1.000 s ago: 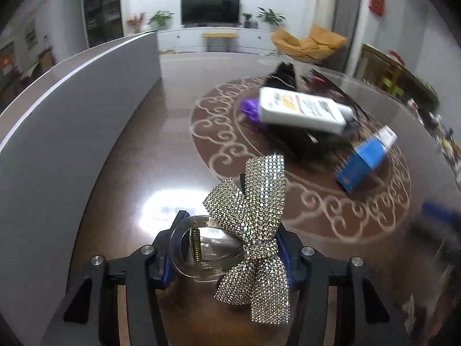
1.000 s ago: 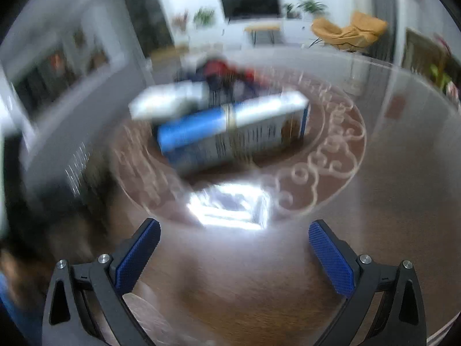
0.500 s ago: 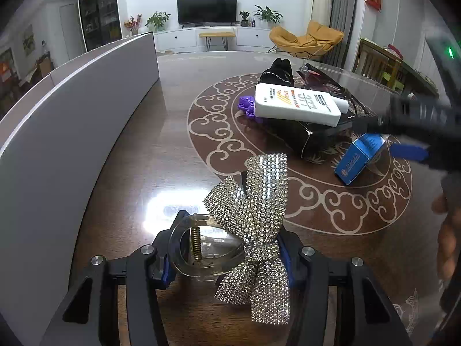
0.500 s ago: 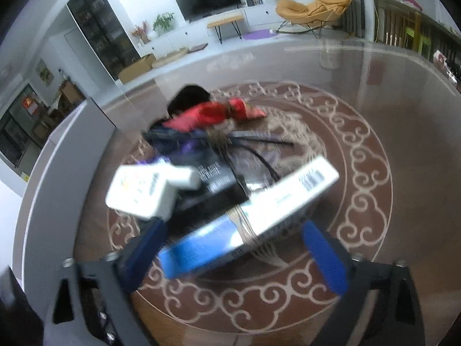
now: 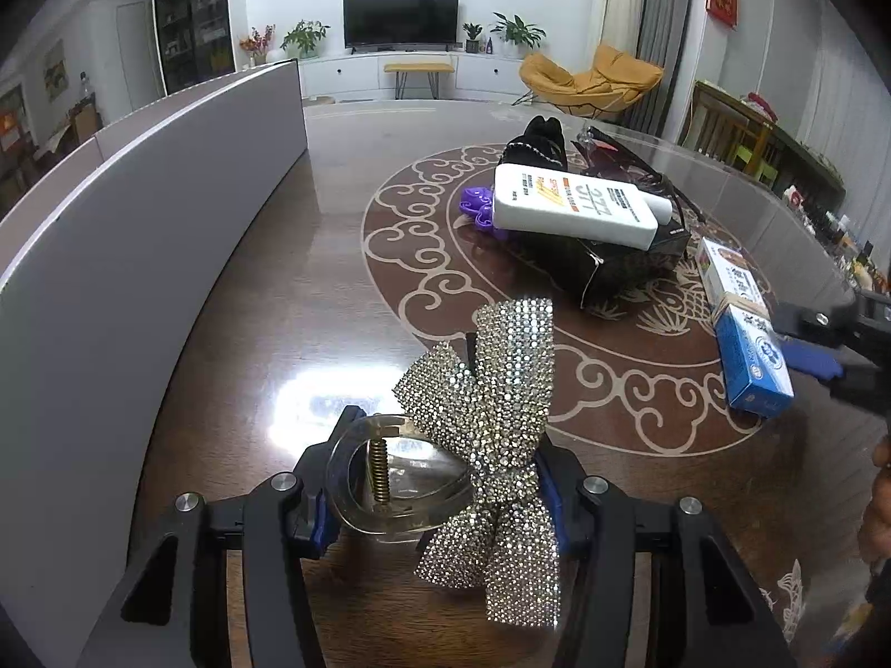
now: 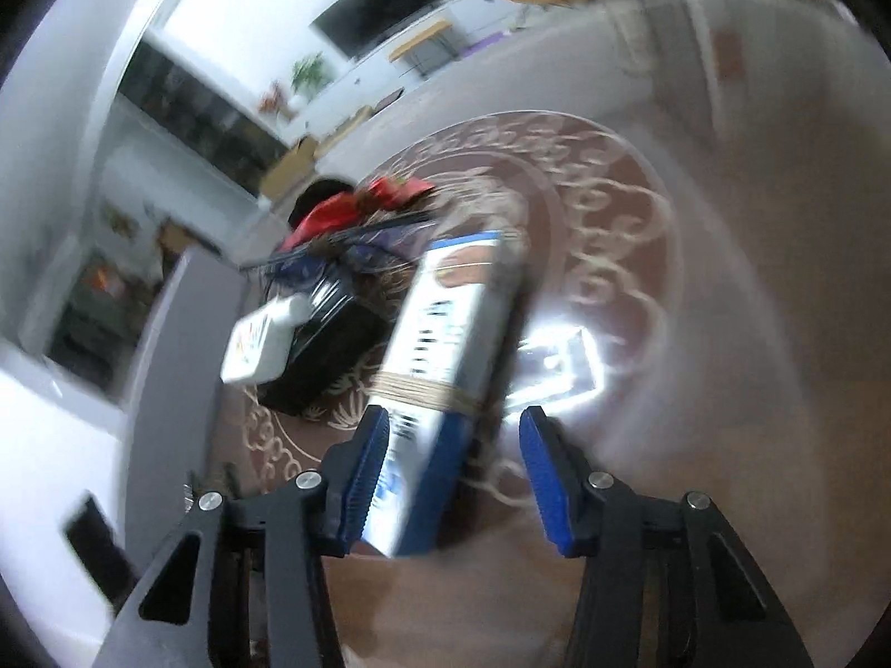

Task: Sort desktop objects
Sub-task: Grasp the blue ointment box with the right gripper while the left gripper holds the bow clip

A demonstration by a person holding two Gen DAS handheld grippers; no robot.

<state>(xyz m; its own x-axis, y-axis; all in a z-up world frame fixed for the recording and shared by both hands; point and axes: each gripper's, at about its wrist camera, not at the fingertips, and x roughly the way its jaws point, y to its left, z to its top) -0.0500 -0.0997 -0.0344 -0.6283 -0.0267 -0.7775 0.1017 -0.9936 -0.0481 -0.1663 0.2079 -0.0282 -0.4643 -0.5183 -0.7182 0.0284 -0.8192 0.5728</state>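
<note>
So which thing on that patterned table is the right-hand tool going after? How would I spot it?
Find the round swirl pattern on the brown table. At its near right edge, right of the black pouch with the white bottle on it, lies a blue and white box. It alone has twine around its middle and sits between the right gripper's blue pads.

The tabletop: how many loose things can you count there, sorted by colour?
White: 1, the lotion bottle
Purple: 1, a small clip
Black: 2, the glossy box, a dark fabric item
Blue and white: 1, the carton
Silver: 1, the rhinestone bow clip
Total: 6
</note>
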